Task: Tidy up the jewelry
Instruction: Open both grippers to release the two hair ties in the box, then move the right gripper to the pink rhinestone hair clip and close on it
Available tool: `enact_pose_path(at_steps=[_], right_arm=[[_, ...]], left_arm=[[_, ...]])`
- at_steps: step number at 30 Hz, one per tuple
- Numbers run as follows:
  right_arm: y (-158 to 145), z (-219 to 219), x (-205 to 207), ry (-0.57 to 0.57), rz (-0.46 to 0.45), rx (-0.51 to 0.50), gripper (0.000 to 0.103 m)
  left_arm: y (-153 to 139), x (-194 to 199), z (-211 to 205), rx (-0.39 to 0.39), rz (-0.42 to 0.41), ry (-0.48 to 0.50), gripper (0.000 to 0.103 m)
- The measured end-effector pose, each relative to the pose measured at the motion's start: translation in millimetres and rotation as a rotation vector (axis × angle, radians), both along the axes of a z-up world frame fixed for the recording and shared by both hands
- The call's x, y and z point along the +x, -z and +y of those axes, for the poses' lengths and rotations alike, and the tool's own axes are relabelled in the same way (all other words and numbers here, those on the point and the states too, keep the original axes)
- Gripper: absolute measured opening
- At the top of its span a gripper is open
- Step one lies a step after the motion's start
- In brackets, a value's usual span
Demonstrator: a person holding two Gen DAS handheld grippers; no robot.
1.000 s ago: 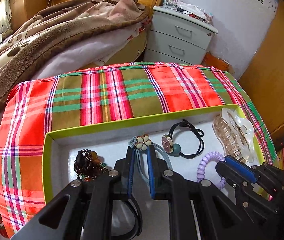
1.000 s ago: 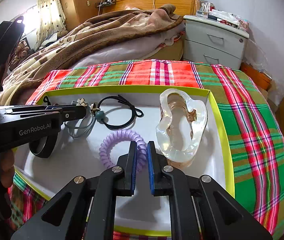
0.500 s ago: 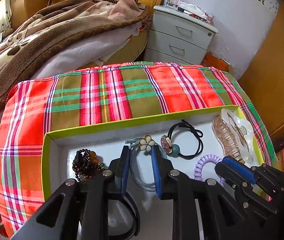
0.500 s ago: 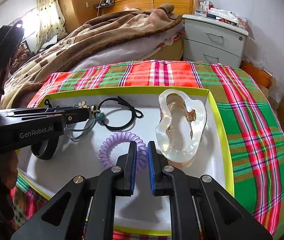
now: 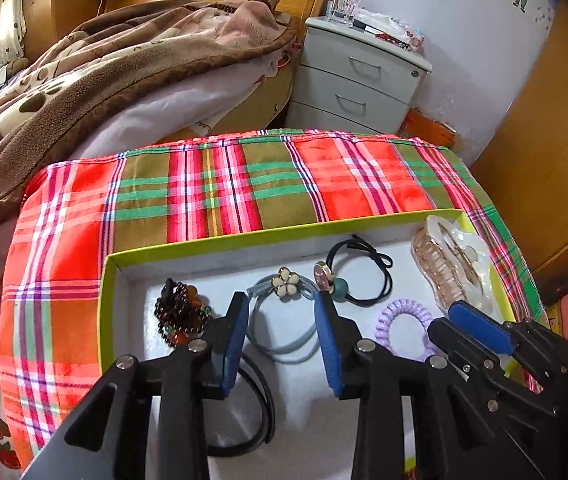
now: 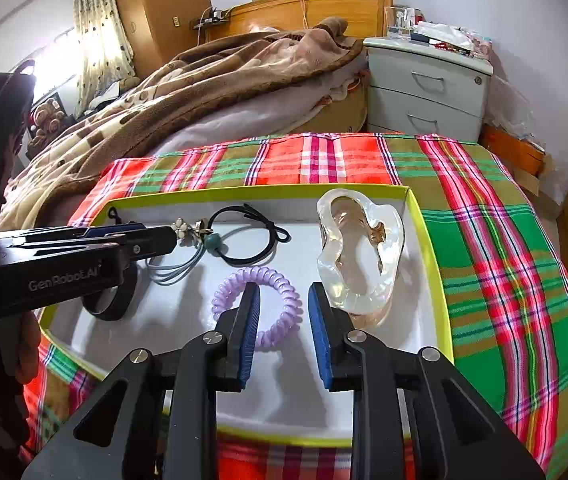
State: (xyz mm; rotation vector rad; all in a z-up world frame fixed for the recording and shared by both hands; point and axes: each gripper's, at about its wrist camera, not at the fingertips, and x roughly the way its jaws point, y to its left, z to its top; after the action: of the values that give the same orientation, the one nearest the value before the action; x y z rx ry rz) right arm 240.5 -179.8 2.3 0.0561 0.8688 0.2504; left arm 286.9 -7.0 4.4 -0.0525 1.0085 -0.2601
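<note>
Nearest us, the left gripper and right gripper have just been spreading their jaws, pinching nothing. The blue flower tie and lilac coil tie lie loose between them in the tray. Lift straight up toward twelve o'clock, clear of the clear claw clip at two o'clock.

Lilac coil tie, lime-rimmed white box, red-green plaid cloth.

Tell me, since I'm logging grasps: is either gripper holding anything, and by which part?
Nothing is held. The left gripper, jaws just opened, straddles the grey hair tie without pressing it. The right gripper, also just opened, straddles the purple coil tie.
</note>
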Motion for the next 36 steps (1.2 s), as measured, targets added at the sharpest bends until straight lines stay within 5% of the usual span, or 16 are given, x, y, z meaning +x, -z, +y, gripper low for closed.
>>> enact_pose_path(at_steps=[16,21,31,36], right_arm=[[-15,-22,-45,-0.042,-0.03,0.078,0.027],[-12,-33,-65,-0.134,-0.012,0.16,0.028],[9,-34,-84,-0.29,0.048,0.171,0.032],[16,-30,-84,-0.315,0.068,0.177,0.047]], left_arm=[[-34,-73,14,-0.036,-0.078,-0.005,0.037],[-36,-98,21,-0.063,-0.084,-0.02,0.037],[-21,-138,28,-0.083,-0.045,-0.041,0.037],[-11,-152,33,-0.08,-0.021,-0.053,0.037]])
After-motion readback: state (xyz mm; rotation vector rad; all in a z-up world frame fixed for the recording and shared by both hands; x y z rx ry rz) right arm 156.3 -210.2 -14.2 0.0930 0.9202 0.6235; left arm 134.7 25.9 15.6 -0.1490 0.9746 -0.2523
